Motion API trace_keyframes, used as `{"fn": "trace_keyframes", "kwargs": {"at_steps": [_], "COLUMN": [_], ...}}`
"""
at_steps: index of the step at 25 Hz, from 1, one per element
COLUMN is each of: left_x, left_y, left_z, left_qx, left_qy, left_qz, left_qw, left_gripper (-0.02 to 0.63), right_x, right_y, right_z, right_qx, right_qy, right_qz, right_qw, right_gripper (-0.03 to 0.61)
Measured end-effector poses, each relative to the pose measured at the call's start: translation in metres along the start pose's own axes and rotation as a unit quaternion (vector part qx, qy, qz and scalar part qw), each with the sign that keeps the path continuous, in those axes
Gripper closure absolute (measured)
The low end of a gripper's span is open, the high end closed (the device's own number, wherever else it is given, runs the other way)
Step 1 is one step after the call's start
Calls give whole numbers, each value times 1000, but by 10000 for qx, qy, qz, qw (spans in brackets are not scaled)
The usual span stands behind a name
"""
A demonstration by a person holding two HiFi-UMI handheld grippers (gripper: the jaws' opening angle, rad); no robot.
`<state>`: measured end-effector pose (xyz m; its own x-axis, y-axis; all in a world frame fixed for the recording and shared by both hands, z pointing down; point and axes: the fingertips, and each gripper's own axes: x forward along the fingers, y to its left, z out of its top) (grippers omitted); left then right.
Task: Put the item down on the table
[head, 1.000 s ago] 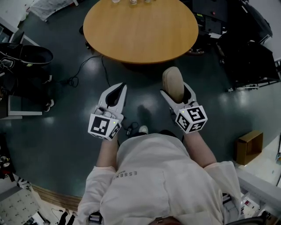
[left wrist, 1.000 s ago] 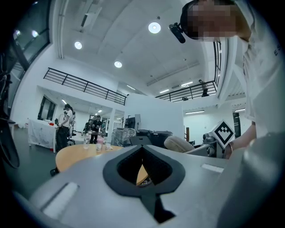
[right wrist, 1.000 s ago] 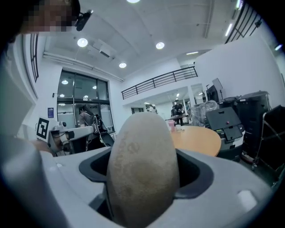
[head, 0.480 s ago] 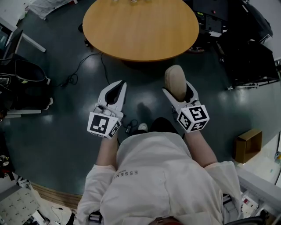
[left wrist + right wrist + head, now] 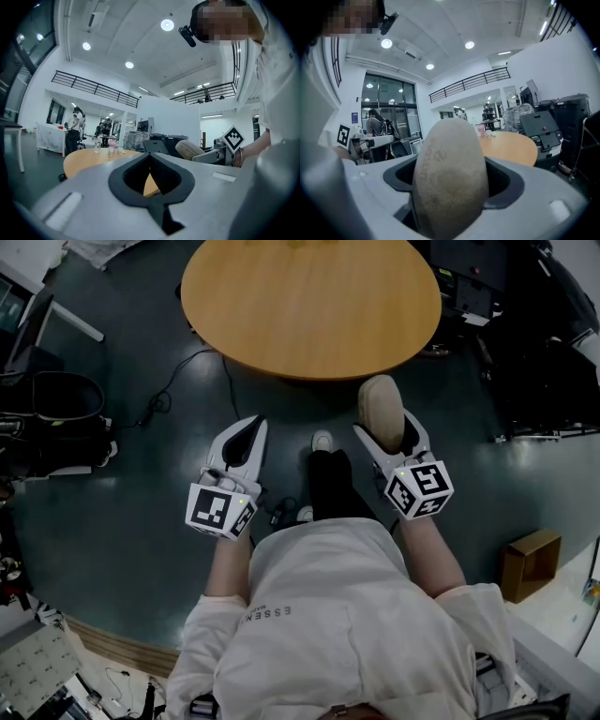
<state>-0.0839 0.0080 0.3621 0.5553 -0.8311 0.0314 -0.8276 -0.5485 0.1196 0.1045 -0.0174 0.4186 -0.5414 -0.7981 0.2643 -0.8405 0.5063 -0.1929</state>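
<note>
A beige, oval, potato-like item (image 5: 380,412) sits between the jaws of my right gripper (image 5: 383,426), which is shut on it. In the right gripper view the item (image 5: 450,178) fills the middle and hides the jaw tips. The item hangs over the dark floor, just short of the near edge of the round wooden table (image 5: 309,306). My left gripper (image 5: 249,427) is held level beside it, shut with nothing in it; the left gripper view shows its jaw tips together (image 5: 151,157) and the table (image 5: 89,159) beyond.
Small cups (image 5: 108,150) stand at the table's far side. The person's leg and white shoe (image 5: 322,441) are between the grippers. Cables (image 5: 178,381) lie on the floor. A black chair (image 5: 56,418) stands left, black equipment (image 5: 544,352) right, and a cardboard box (image 5: 530,554) lower right.
The person has stepped forward: a leg and white shoe now show between the grippers, and the table sits slightly nearer. Both grippers keep the same hold and posture.
</note>
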Motion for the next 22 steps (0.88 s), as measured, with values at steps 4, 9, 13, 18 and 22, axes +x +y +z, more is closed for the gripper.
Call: {"fn": "trace_keyframes", "kwargs": {"at_steps": [4,9,13,18,22], "left_x": [37,104,156,209,235], "left_y": [37,77,101,126,147], "left_z": [-1,7,14,17,12], "left_qx": [16,-19,-57,-72,-91], "left_qy": [83,130,124,141,188], "left_qz": [170,244,257,321,383], "left_qw": [9998,9996,9996,9994,9990], "left_gripper": [598,598,598,598,598], "right_x": [46,106,148,195,228], "right_y": [-24,-67,-98,-131,-148], "right_z": [15,42,63,83,92], "right_qx": [93,113,89,6,-45], "right_qy": [66,55,63,138,236], "right_qz": [137,245,350,499,569], "right_qw": [9998,9996,9993,9987,9981], "right_gripper": [193,195,195,195,195]}}
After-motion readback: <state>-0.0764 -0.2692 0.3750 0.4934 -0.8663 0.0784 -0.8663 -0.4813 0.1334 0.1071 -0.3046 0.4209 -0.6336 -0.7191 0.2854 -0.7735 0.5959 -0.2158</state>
